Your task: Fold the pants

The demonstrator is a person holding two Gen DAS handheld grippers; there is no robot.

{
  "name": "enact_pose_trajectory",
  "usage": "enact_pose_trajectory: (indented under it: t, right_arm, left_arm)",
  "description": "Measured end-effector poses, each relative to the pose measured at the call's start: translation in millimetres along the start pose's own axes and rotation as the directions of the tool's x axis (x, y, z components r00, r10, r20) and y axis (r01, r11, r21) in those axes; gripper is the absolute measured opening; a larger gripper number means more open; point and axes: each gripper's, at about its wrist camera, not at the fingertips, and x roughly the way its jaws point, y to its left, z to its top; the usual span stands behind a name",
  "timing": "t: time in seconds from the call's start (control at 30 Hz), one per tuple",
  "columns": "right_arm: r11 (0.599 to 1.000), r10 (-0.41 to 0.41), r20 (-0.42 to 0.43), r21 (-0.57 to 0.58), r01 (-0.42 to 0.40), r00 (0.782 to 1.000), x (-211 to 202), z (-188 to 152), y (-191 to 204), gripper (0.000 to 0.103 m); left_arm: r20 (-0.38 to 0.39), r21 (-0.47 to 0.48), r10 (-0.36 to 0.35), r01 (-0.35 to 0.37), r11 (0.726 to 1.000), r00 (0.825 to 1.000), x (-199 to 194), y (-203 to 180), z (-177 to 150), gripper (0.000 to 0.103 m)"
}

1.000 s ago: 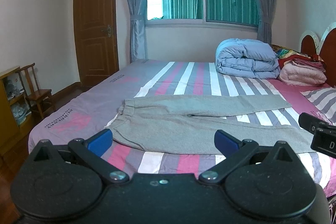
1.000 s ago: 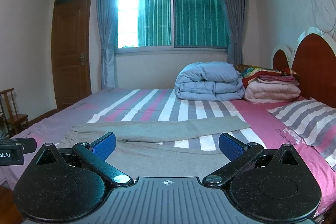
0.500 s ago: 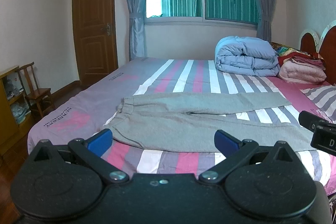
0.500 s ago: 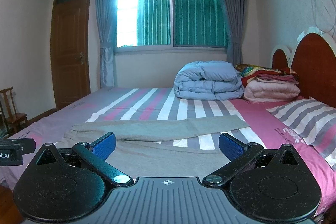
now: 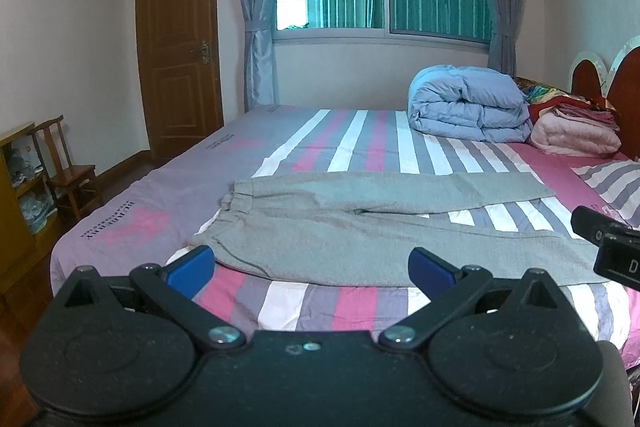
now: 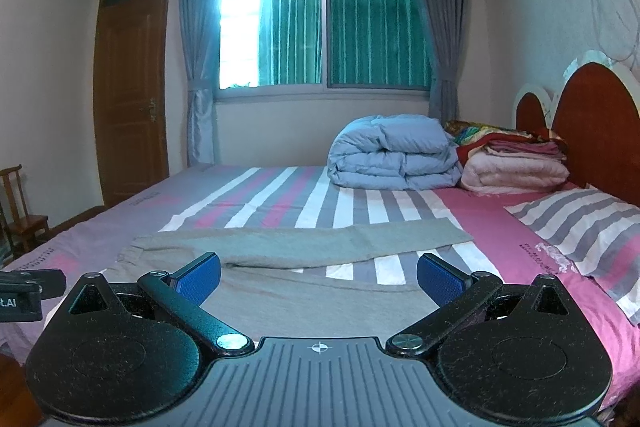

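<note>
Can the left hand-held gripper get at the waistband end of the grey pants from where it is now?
Probably yes. The left hand-held gripper is open and empty, and the grey pants lie flat on the bed with the waistband uncovered, nothing between.

On the side of the right tool point(image 5: 612, 251), where it pokes into the left wrist view, a single white letter "D" shows on its black housing; the rest runs off the edge. In the right wrist view the left tool point(image 6: 24, 293) carries white lettering that reads "t.AI", with the start cut off by the frame. The bedsheet point(image 5: 132, 223) has dark printed lettering along its lilac border near the corner, next to a pink motif, and another line farther up the same border, but both are too small and blurred to read. Similar dark print beside the striped pillow point(image 6: 580, 227) is unreadable too.
</note>
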Motion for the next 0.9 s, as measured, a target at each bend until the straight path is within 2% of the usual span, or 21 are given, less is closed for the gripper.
enact_pose_trajectory:
  t: [0.17, 0.2, 0.3, 0.43, 0.6, 0.73, 0.9]
  right_arm:
    - [1.0, -0.011, 0.003, -0.024, 0.011, 1.0, 4, -4, 5, 0.103]
    - [0.999, -0.013, 0.002, -0.031, 0.013, 1.0, 6, -5, 6, 0.103]
    - [0.999, -0.023, -0.006, -0.045, 0.023, 1.0, 11, -9, 5, 0.103]
    - [1.0, -0.019, -0.029, -0.016, 0.018, 0.999, 21, -16, -4, 0.103]
    - [1.0, -0.027, -0.07, -0.014, 0.026, 0.997, 40, -29, -17, 0.103]
    - [1.0, -0.007, -0.11, 0.014, 0.008, 0.994, 63, -41, -28, 0.103]
    - [1.0, 0.018, -0.173, 0.011, -0.017, 0.985, 108, -31, -35, 0.103]
  left_arm:
    - [-0.046, 0.004, -0.005, 0.005, 1.0, 0.999, 15, -2, -2, 0.097]
    - [-0.018, 0.009, -0.007, 0.007, 1.0, 1.0, 18, -2, -5, 0.097]
    - [-0.04, -0.008, -0.019, 0.019, 1.0, 0.999, 26, -2, -10, 0.097]
    - [-0.066, 0.0, -0.007, 0.007, 1.0, 0.998, 37, -1, -16, 0.097]
    - [-0.152, -0.003, 0.026, -0.026, 1.0, 0.988, 63, 8, -22, 0.097]
    - [-0.181, -0.039, 0.037, -0.044, 0.998, 0.983, 94, 12, -11, 0.097]
    - [-0.205, -0.006, 0.064, -0.067, 0.998, 0.977, 135, 14, 20, 0.097]
